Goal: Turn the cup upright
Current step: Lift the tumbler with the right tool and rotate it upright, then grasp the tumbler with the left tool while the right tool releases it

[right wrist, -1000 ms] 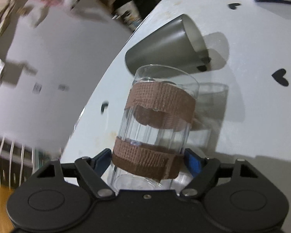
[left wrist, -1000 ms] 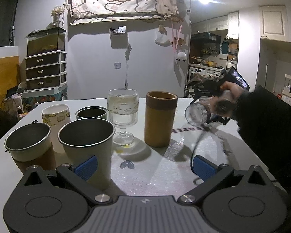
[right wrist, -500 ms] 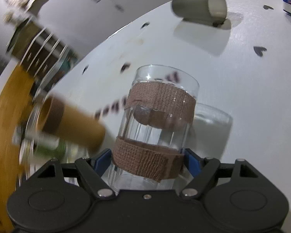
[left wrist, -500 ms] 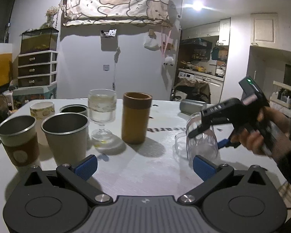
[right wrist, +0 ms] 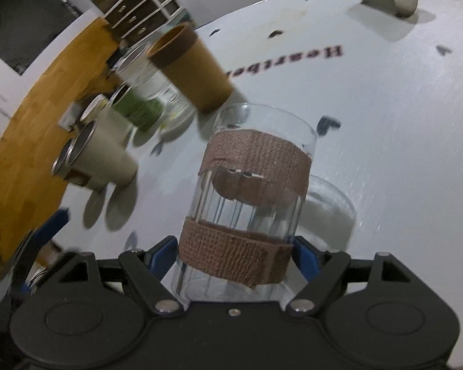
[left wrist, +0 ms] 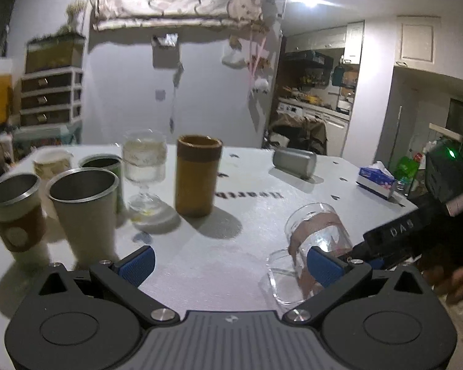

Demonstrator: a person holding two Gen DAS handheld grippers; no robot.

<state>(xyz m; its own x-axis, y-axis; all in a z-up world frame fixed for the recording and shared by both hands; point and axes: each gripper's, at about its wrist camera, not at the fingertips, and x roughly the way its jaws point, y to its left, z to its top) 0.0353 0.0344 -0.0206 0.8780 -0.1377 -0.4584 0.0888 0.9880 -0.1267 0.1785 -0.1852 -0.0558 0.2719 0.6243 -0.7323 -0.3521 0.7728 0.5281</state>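
White table [left wrist: 237,265] fills the room's middle, with a kitchen behind it. On it stands a tall brown cup [left wrist: 198,175], upright. Left of the brown cup are a stemmed glass [left wrist: 144,166] and some metal cups [left wrist: 85,212]. Behind the brown cup, to its right, a gray cup [left wrist: 294,162] lies on its side. Nearer than the brown cup, and to its right, is the clear glass cup [right wrist: 250,203] with two brown tape bands. It is tilted, open end up and leaning away. The right gripper [right wrist: 234,251] squeezes it low down, a blue pad on each side. The left gripper [left wrist: 228,260] is spread wide with nothing in it.
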